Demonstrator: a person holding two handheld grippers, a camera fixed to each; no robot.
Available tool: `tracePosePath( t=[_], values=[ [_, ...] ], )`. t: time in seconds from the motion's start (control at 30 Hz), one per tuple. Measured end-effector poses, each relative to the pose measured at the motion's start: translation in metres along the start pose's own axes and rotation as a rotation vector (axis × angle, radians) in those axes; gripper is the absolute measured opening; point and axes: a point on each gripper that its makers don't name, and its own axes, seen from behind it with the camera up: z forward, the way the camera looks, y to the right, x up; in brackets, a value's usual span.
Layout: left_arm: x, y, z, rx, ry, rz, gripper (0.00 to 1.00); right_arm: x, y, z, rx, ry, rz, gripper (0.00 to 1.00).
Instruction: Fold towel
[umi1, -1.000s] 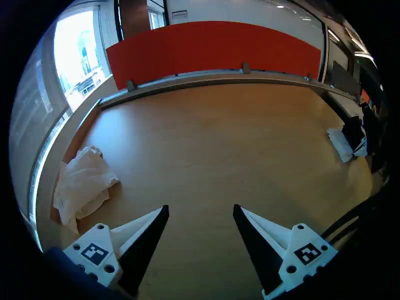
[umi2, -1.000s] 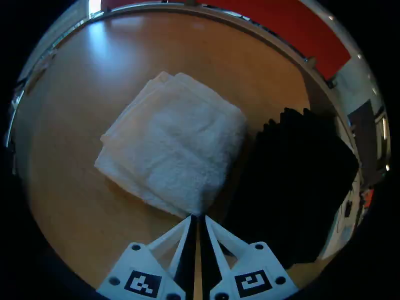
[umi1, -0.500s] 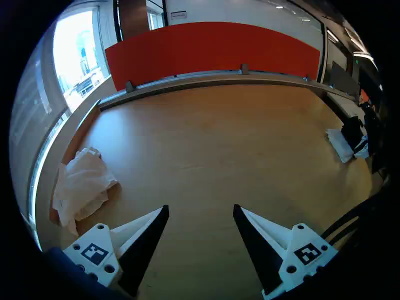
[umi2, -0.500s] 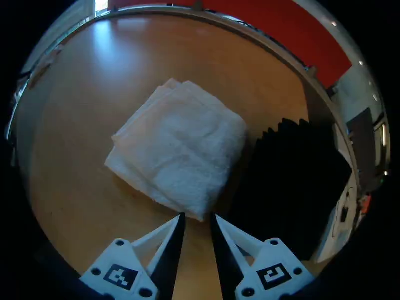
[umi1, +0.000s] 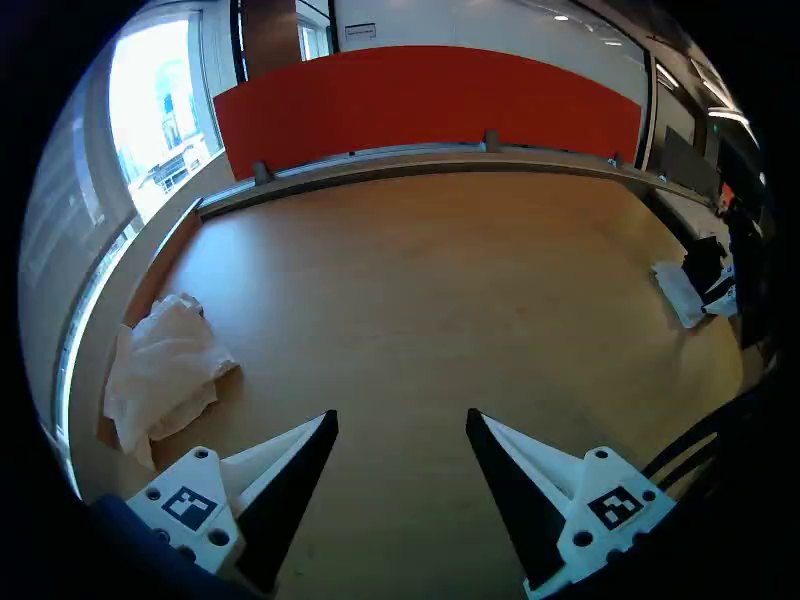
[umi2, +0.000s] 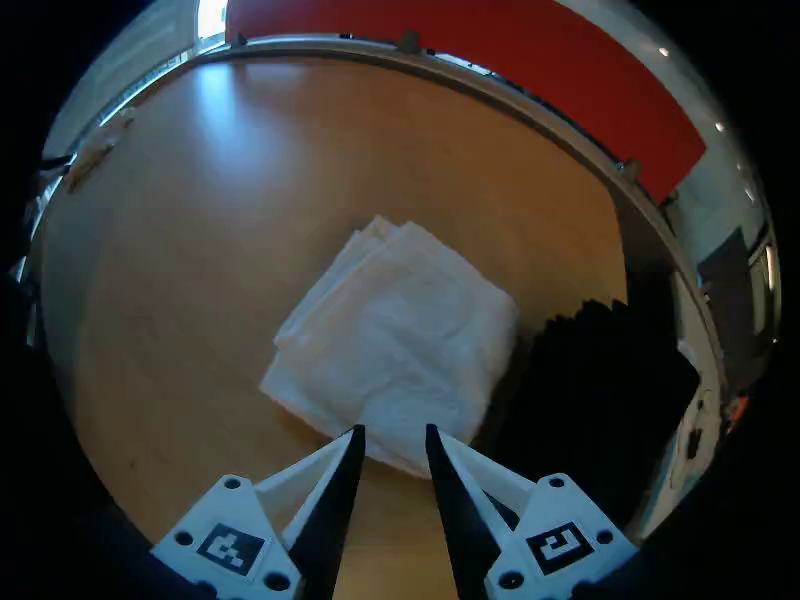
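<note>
Left gripper view: my L gripper (umi1: 400, 415) hangs wide apart, empty, over the table (umi1: 430, 280); crumpled cloth (umi1: 165, 375) far left. Right gripper view: R gripper (umi2: 394, 430) is slightly apart, gripping nothing, at the near edge of the folded towel (umi2: 400, 345). Fold looks done; next prob. needs a reach for that cloth.

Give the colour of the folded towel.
The folded towel is white, clearest in the right gripper view.
</note>
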Motion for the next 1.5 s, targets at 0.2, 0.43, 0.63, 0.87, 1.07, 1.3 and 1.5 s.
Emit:
tracePosePath(
  t=[0.2, 0.43, 0.63, 0.87, 1.07, 1.3, 1.5],
  values=[
    [-0.004, -0.008, -0.004, 0.008, 0.002, -0.013, 0.95, 0.018, -0.026, 0.005, 0.036, 0.019, -0.022, 0.46],
    [-0.009, -0.018, -0.008, 0.021, 0.000, -0.025, 0.95, 0.041, -0.051, 0.013, 0.070, 0.044, -0.032, 0.46],
    [-0.011, -0.023, -0.011, 0.029, 0.000, -0.030, 0.95, 0.048, -0.062, 0.018, 0.089, 0.042, -0.043, 0.46],
    [-0.015, -0.026, -0.013, 0.034, -0.003, -0.034, 0.95, 0.049, -0.065, 0.021, 0.090, 0.042, -0.043, 0.21],
    [-0.013, -0.025, -0.013, 0.035, 0.001, -0.027, 0.95, 0.050, -0.064, 0.019, 0.090, 0.055, -0.040, 0.06],
    [-0.010, -0.022, -0.013, 0.028, 0.004, -0.023, 0.95, 0.051, -0.066, 0.013, 0.101, 0.065, -0.051, 0.06],
    [-0.010, -0.021, -0.013, 0.026, 0.007, -0.022, 0.95, 0.048, -0.069, 0.007, 0.115, 0.067, -0.061, 0.06]
  ],
)
